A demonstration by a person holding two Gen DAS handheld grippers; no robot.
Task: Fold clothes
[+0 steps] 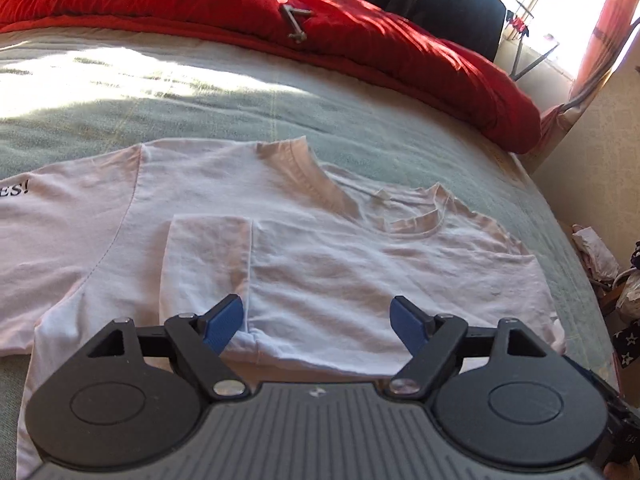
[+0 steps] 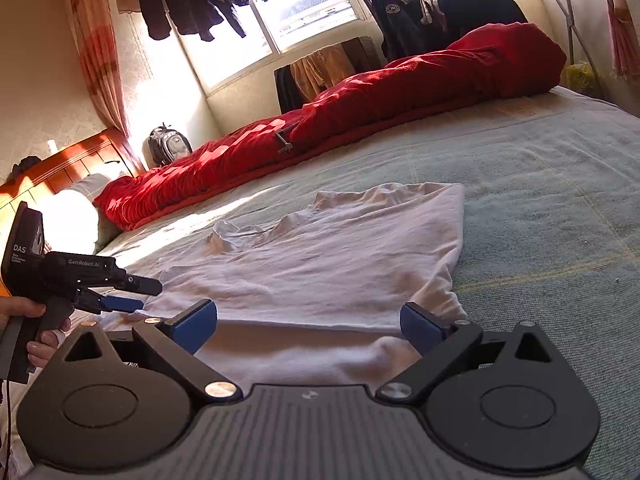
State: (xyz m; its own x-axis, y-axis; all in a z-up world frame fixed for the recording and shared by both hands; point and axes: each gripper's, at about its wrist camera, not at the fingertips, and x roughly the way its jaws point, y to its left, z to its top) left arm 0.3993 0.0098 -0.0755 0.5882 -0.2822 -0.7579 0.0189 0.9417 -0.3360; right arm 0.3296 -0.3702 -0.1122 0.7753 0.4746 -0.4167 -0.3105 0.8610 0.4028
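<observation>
With both my left hand-held gripper [image 1: 318, 322] and right hand-held gripper [image 2: 308, 326] spread apart and empty, I'd pinch the white T-shirt's [image 1: 320, 264] near hem just ahead, evenly.

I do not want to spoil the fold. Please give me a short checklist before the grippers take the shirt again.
1. Left gripper open, nothing between its pads: ok.
2. Right gripper open, over the near edge of the shirt: ok.
3. Sleeve folded in and lying flat on the shirt body: ok.
4. Shirt lies smooth: not ok, wrinkles near the collar.
5. Bed beside the shirt free for the next fold: ok on the side the right wrist view shows.
6. Blanket apart from the shirt: ok.
</observation>
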